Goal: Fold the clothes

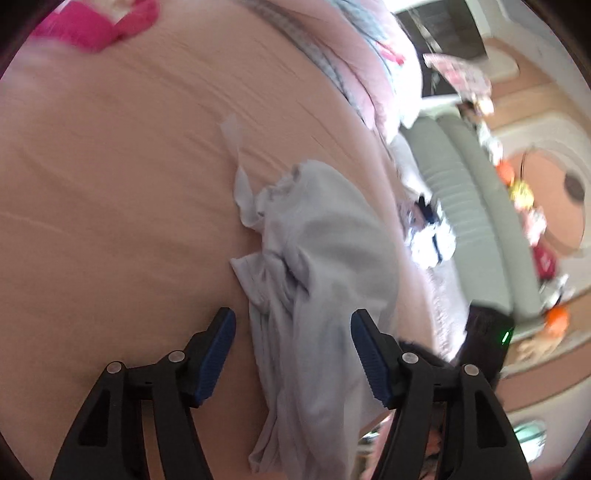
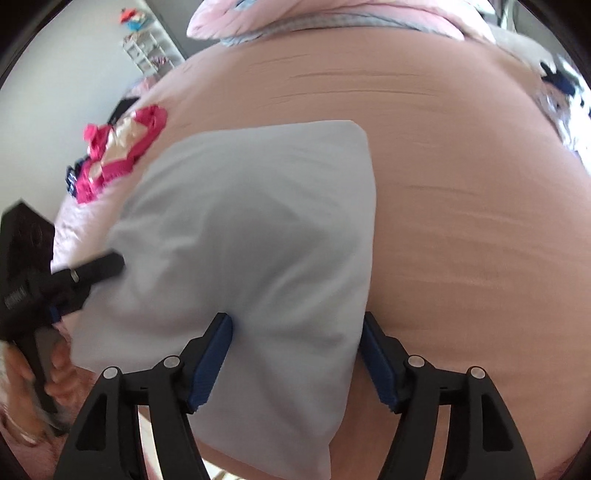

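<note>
The pale blue garment [image 2: 243, 236] lay on the peach sheet [image 2: 461, 192], folded into a rough rectangle as seen from the right wrist, with its near end running off the sheet's front edge. The right gripper [image 2: 295, 358] stood over that near end with its jaws apart; the cloth passed between the blue pads [image 2: 210, 365], which flanked it without visibly pinching it. The left gripper [image 1: 291, 358] also stood with jaws apart, the garment's bunched, wrinkled side and a loose tie strip [image 1: 236, 166] lying between and beyond its fingers, the left pad clear of the cloth. In the right wrist view the left gripper [image 2: 92, 273] appeared at the garment's left edge, one black finger tip touching or just over the cloth, held by a hand [image 2: 55, 373] below it. A pink garment [image 2: 118, 147] lay on the sheet beyond the blue garment's far left corner, well apart from both grippers. Pink and grey bedding [image 2: 332, 18] was heaped at the sheet's far edge.
</note>
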A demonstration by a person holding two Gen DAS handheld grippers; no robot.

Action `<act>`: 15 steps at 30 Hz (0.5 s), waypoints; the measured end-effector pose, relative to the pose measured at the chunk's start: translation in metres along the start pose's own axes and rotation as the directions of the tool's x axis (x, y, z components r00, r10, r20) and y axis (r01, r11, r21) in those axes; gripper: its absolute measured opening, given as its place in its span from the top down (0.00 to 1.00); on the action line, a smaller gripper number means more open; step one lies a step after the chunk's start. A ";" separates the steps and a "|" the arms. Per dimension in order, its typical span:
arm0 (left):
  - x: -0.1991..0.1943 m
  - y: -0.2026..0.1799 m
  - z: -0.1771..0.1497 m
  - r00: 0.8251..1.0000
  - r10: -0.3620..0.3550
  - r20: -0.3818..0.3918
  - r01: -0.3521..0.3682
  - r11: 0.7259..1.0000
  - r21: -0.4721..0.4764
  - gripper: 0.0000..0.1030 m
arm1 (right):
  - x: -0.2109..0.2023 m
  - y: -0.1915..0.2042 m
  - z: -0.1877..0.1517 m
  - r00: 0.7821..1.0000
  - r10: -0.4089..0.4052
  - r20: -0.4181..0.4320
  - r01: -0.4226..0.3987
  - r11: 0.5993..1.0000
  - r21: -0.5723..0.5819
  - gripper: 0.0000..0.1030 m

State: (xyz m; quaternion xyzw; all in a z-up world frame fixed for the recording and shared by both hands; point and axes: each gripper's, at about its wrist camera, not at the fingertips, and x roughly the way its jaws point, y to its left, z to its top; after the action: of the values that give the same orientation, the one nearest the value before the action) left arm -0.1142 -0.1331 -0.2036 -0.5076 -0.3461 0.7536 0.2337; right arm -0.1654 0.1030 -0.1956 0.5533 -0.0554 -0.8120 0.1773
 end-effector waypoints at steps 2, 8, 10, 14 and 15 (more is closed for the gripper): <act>-0.002 -0.001 -0.001 1.000 -0.012 0.025 0.012 1.000 -0.021 0.39 | -0.002 0.001 -0.002 1.000 -0.006 0.012 0.006 1.000 0.008 0.35; 0.014 -0.025 -0.018 0.998 0.016 -0.054 -0.010 0.994 0.108 0.41 | -0.011 0.006 -0.009 0.999 0.033 -0.014 -0.033 0.999 -0.016 0.52; 0.018 -0.027 -0.019 0.998 0.014 -0.064 -0.007 0.994 0.113 0.39 | -0.011 0.002 -0.008 0.998 0.056 -0.018 -0.055 0.998 0.010 0.51; 0.023 -0.027 -0.017 1.000 0.022 -0.019 -0.020 0.993 0.114 0.39 | -0.002 -0.005 -0.001 0.994 0.111 0.007 -0.111 0.992 0.061 0.49; 0.025 -0.028 -0.017 1.000 0.028 -0.010 -0.026 0.992 0.122 0.40 | -0.003 -0.004 -0.002 0.994 0.111 0.010 -0.112 0.992 0.060 0.50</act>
State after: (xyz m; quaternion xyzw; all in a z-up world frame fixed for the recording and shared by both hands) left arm -0.1073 -0.0927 -0.2020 -0.5014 -0.2912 0.7734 0.2561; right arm -0.1639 0.1083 -0.1949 0.5519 -0.1112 -0.8005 0.2055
